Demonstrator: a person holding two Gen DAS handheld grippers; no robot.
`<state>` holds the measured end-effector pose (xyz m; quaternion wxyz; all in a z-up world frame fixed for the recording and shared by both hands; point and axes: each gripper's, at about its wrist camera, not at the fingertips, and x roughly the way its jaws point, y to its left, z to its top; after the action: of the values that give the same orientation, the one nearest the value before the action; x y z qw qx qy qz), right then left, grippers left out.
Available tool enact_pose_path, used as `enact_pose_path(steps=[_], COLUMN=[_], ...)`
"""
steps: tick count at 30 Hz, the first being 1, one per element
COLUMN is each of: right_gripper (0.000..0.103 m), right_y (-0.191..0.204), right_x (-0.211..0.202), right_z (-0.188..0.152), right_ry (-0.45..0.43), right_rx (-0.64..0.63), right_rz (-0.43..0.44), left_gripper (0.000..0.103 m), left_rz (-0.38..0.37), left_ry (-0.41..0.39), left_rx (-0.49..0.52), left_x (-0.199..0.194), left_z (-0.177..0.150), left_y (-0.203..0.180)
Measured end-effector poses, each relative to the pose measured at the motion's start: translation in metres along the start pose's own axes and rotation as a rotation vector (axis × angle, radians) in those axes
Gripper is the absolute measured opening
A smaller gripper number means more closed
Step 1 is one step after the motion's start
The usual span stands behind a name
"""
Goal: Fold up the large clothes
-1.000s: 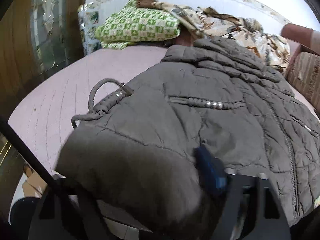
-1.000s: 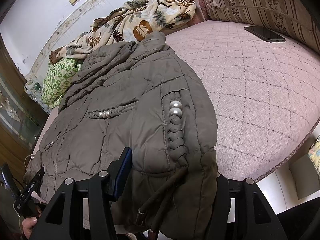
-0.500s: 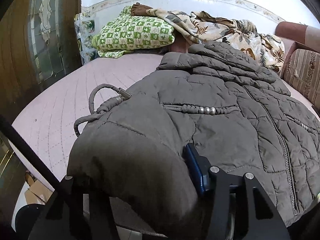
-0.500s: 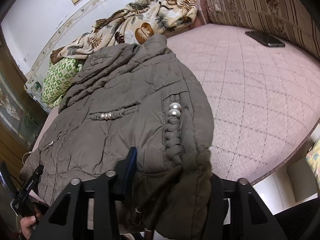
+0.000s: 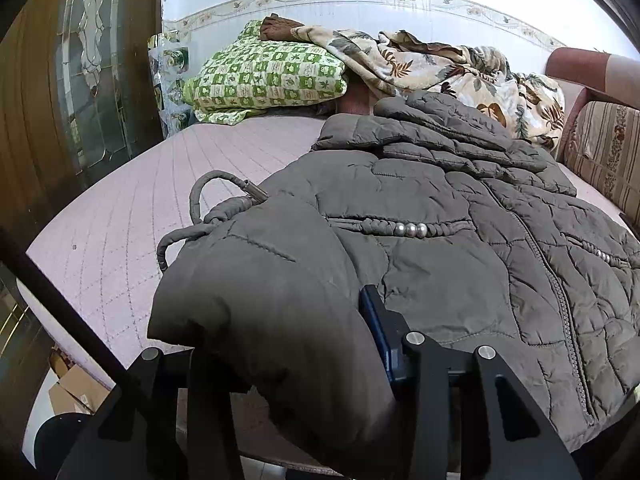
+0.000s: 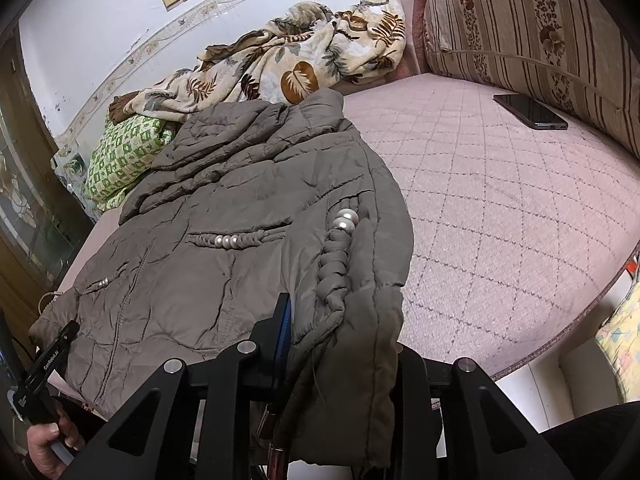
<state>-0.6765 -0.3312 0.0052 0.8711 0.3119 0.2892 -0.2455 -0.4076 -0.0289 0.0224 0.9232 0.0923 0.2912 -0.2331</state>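
One quilted jacket (image 5: 440, 264); two pillows; one blanket (image 6: 288, 64); one phone (image 6: 530, 111).

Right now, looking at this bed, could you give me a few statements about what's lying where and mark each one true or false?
1. The grey quilted jacket lies spread on the pink bed. True.
2. A phone rests on the jacket. False: it lies on the bare bed by the striped cushion.
3. The green checked pillow sits beside the leaf-print blanket. True.
4. The jacket's pocket trims carry red buttons. False: they carry pearly beads.
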Motion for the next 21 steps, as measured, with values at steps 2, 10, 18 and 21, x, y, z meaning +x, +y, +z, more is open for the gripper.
enact_pose_path(steps=[2,10,18,21], right_gripper=[0.029,0.029,0.029,0.029], right_y=[0.0002,-0.0015,-0.0024,-0.0031], right_x=[0.0,-0.0008,0.0003,0.0009], right_z=[0.0,-0.0002,-0.0004,-0.0006], right_ry=[0.001,0.003,0.006,0.005], right_rx=[0.001,0.007,0.016,0.019], right_rz=[0.0,0.009,0.015,0.018], left_gripper=[0.043,0.043,0.043,0.043], left_rz=[0.0,0.001,-0.001,0.006], left_ry=[0.001,0.007,0.01,0.008], left_rx=[-0.001,0.001,-0.003,-0.003], left_x=[0.0001,0.0012,0.0016,0.0016], left_z=[-0.0001,-0.0006,-0.0023,-0.003], left_y=[-0.0003,-0.0001,0.0003,0.0])
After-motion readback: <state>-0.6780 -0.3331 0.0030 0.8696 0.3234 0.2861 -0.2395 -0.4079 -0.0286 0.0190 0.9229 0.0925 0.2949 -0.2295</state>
